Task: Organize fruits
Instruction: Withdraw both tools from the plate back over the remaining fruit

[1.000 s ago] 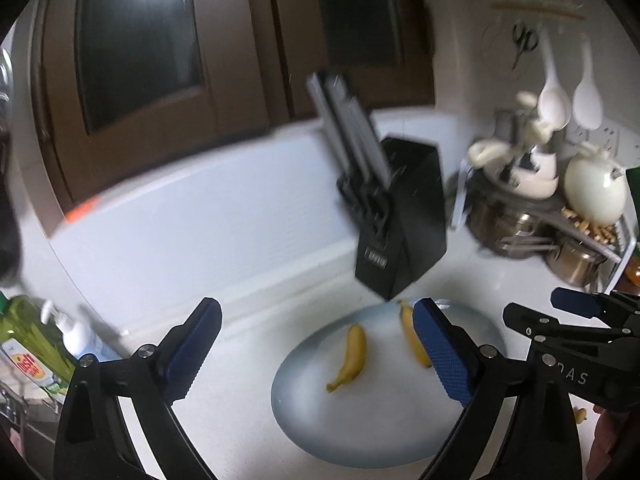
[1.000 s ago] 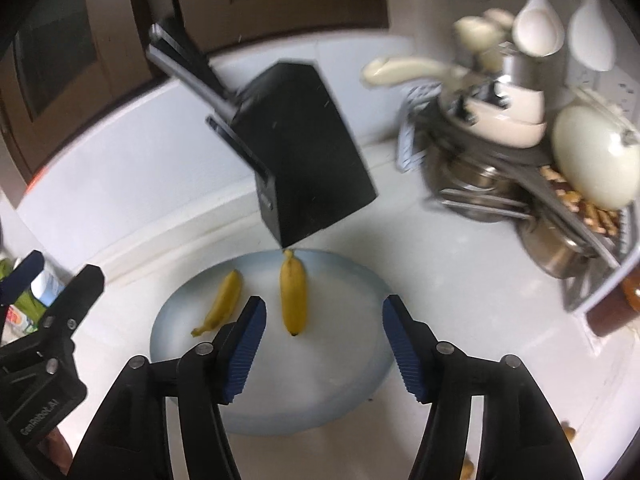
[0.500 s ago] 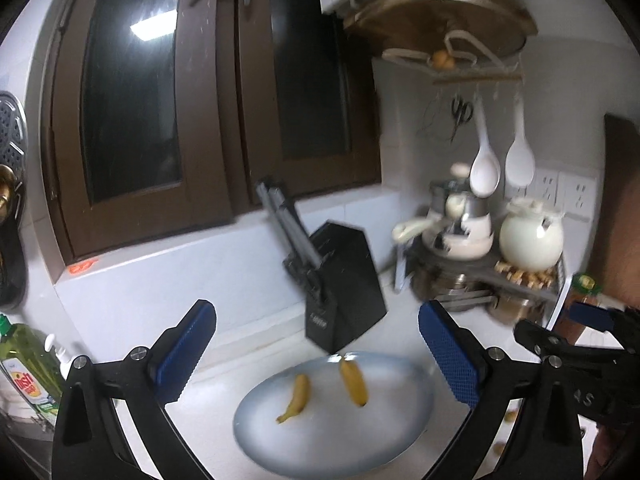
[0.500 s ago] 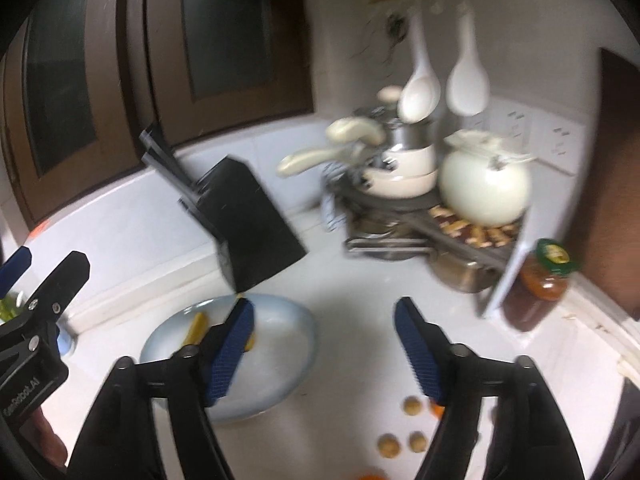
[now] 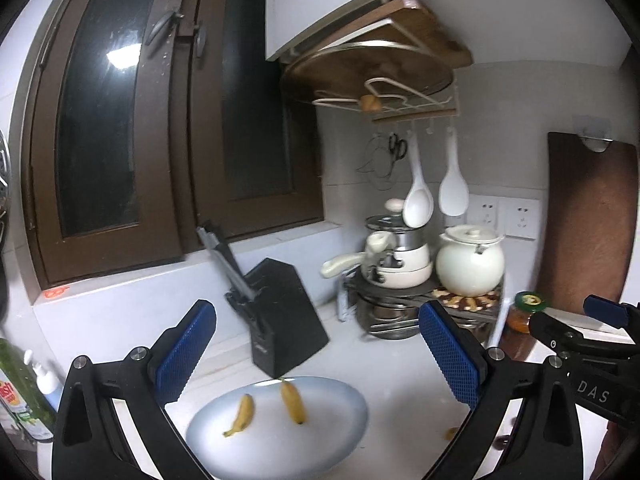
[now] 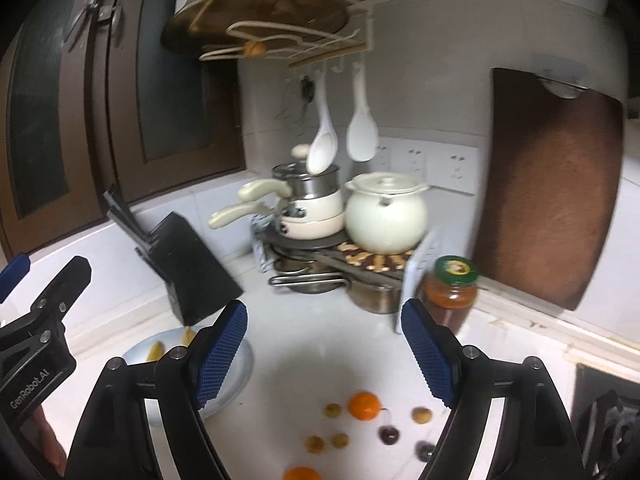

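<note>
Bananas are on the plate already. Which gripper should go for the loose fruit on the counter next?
Probably the right gripper: it is open and empty, with the round orange fruit on the white counter just below its fingers. The left gripper, also open, faces the pale oval plate instead.

Glossy ceramic pot [image 6: 385, 211], matt wood board [image 6: 548, 188], smooth white countertop [image 6: 320, 340].

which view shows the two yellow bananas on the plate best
The left wrist view: both yellow bananas lie in full sight, apart, on the pale blue-grey oval plate. In the right wrist view only their ends show, blurred, behind the right gripper's blue left finger pad.
</note>
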Motion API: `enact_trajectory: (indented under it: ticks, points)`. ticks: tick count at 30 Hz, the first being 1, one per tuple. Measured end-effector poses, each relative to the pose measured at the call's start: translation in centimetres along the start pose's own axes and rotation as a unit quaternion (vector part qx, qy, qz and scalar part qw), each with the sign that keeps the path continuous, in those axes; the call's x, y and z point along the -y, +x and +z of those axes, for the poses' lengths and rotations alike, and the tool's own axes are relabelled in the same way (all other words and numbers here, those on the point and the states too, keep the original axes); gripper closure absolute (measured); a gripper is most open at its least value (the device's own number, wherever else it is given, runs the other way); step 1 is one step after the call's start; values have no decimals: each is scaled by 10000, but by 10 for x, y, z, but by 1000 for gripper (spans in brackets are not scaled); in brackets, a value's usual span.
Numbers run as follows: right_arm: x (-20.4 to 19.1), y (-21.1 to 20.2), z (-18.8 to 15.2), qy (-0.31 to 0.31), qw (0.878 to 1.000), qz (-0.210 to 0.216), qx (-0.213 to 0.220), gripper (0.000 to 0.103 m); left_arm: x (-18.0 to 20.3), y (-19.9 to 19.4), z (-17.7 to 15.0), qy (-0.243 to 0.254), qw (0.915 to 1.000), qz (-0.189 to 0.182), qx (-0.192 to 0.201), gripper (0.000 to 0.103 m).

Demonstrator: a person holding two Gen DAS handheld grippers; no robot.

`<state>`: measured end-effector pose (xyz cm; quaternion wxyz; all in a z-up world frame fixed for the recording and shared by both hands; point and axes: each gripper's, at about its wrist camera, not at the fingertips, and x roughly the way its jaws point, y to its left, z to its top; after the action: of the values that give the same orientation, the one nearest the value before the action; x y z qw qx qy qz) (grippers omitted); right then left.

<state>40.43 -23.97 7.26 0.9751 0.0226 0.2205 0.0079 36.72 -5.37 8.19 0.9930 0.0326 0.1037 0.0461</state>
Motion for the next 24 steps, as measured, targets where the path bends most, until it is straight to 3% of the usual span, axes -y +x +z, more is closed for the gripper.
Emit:
enact_trajectory:
  ticks: [5,14,24]
  points:
    - [21,-19,-3,-90,9990,-365,228,23,18,-9,-3,-10,9998,-190,-9,0]
    - [60,-37,-13,-4,9978,-635,201,23,46,-25,-13,-134,9979,-570,-268,0]
    - [92,-45,-32,55,9958,-906,81,23,77,-32,-34,105,9970,-609,-474,0]
